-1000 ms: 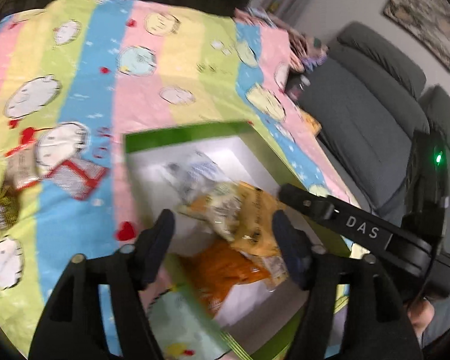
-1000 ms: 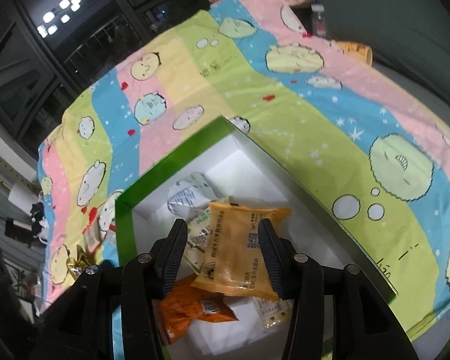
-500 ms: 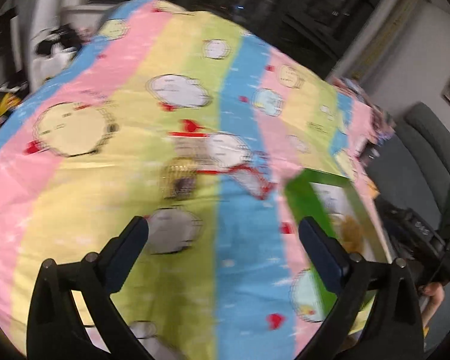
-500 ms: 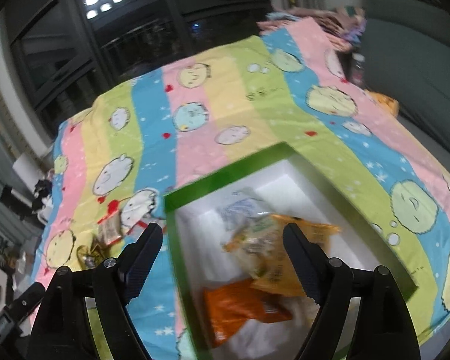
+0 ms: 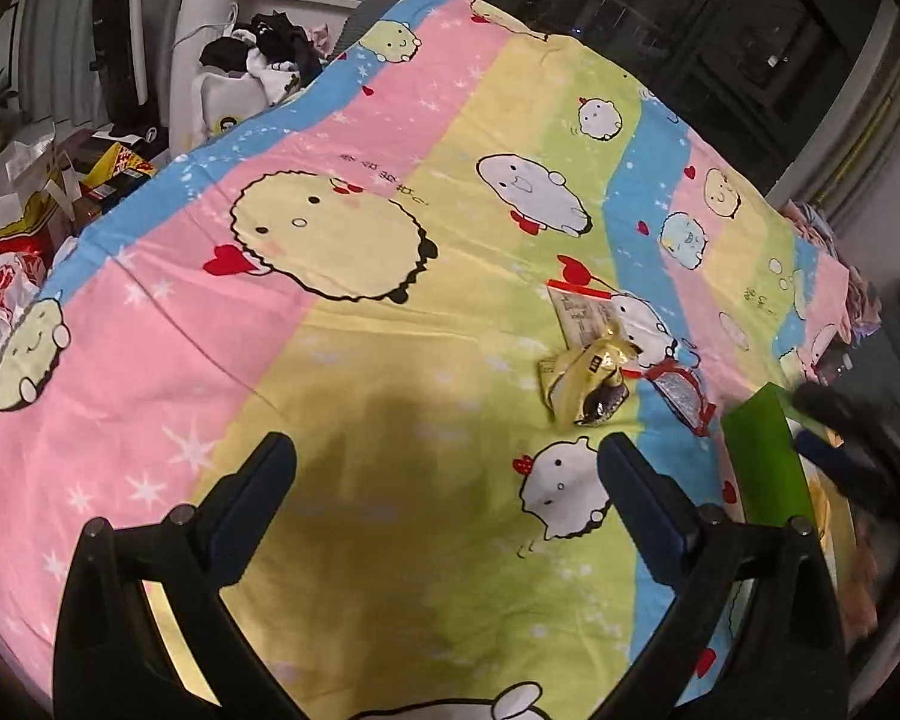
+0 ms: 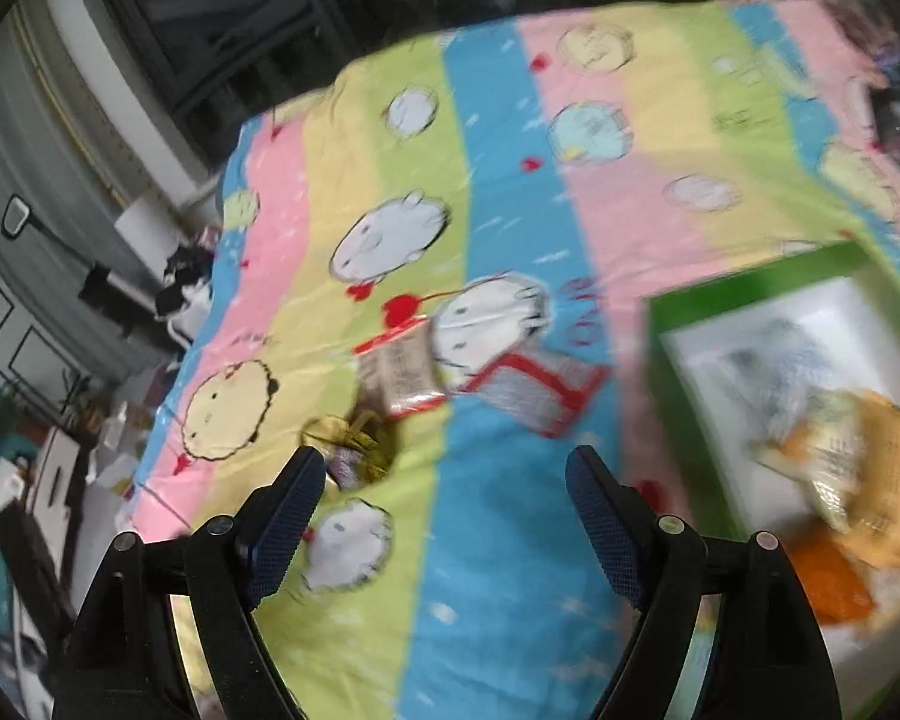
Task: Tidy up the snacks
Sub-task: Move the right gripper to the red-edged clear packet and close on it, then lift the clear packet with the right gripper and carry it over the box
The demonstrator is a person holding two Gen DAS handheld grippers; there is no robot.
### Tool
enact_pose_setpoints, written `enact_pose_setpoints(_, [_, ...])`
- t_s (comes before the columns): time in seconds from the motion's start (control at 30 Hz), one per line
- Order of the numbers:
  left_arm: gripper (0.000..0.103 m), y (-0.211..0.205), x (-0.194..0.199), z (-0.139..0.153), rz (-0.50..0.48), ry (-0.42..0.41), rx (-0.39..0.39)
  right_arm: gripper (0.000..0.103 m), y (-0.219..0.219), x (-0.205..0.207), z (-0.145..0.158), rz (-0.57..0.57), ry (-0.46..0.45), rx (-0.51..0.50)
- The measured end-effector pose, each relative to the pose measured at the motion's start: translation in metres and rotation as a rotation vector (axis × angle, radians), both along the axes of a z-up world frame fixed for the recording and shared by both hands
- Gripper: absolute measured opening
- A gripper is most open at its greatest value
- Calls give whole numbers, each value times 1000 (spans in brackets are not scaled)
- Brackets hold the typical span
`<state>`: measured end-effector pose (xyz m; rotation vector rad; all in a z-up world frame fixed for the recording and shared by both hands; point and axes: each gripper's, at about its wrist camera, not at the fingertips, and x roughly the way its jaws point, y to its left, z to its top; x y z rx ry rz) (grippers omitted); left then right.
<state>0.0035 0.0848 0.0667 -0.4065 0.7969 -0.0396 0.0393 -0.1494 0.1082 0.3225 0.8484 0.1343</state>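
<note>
Three loose snacks lie on the striped cartoon cloth: a crumpled yellow packet (image 5: 588,381), a flat red-edged packet (image 5: 582,312) behind it and a silver red-edged packet (image 5: 681,393) to its right. They show blurred in the right wrist view: yellow packet (image 6: 354,450), flat packet (image 6: 399,378), silver packet (image 6: 540,390). A green box (image 6: 654,324) with a white inside holds orange and yellow packets (image 6: 852,456). My left gripper (image 5: 447,474) is open and empty over the cloth. My right gripper (image 6: 438,510) is open and empty left of the box.
The green box's edge (image 5: 762,462) shows at the right in the left wrist view, with the other gripper (image 5: 852,438) beside it. Bags and boxes (image 5: 24,222) crowd the floor beyond the cloth's left edge. Dark windows stand behind the table.
Both grippers have opened and swung left, away from the box toward the loose snacks. The orange packet my right gripper was around now lies in the box.
</note>
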Motion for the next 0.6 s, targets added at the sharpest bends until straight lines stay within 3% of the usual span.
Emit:
enact_pose_setpoints(0.13, [101,3,0,3,1,-12,-28,83,35,61,-21,20,123,-61])
enact_pose_setpoints(0.3, [101,8,4,0,34,11,-3,83,88,134,-60,71,276,-220])
enact_pose_setpoints(0.43, [101,11,5,-2,35,20,-13,83,99,166,-86,30,353,-290])
enact_pose_setpoints(0.53, [101,13,6,-2,29,26,-22,83,111,171,-88,38,317,-386])
enact_pose_setpoints(0.6, [101,14,7,-3,36,33,-27,81,113,170,-88,62,316,-397])
